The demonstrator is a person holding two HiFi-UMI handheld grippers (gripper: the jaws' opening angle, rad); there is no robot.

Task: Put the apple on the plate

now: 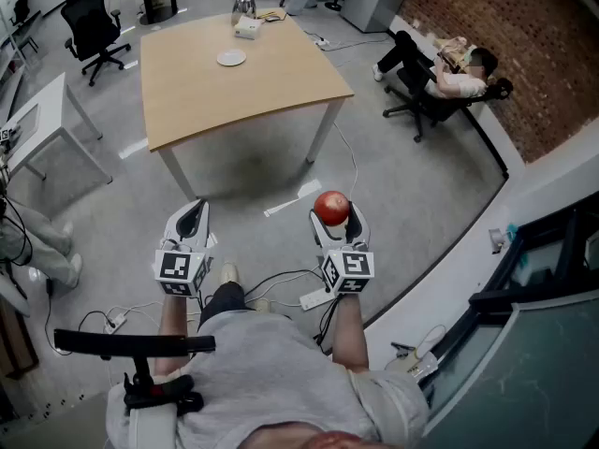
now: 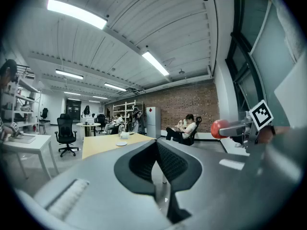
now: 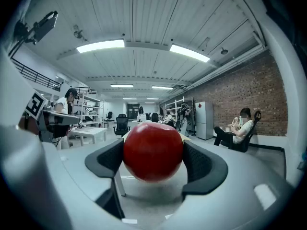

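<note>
A red apple point(image 1: 331, 207) sits between the pads of my right gripper point(image 1: 334, 215), which is shut on it; it fills the middle of the right gripper view as the apple point(image 3: 153, 151). The apple point(image 2: 219, 128) also shows at the right of the left gripper view. My left gripper point(image 1: 192, 218) is shut with nothing in it, its pads touching, seen as the left gripper point(image 2: 155, 163). A small white plate point(image 1: 231, 58) lies on the far wooden table point(image 1: 271, 82), well ahead of both grippers; the plate point(image 2: 121, 143) shows small in the left gripper view.
A white box point(image 1: 248, 27) and a glass jar point(image 1: 243, 6) stand at the table's far edge. A person sits in a chair point(image 1: 440, 78) at the right by a brick wall. An office chair point(image 1: 94, 26) and a white desk point(image 1: 42, 120) stand left. Cables point(image 1: 281, 283) lie on the floor.
</note>
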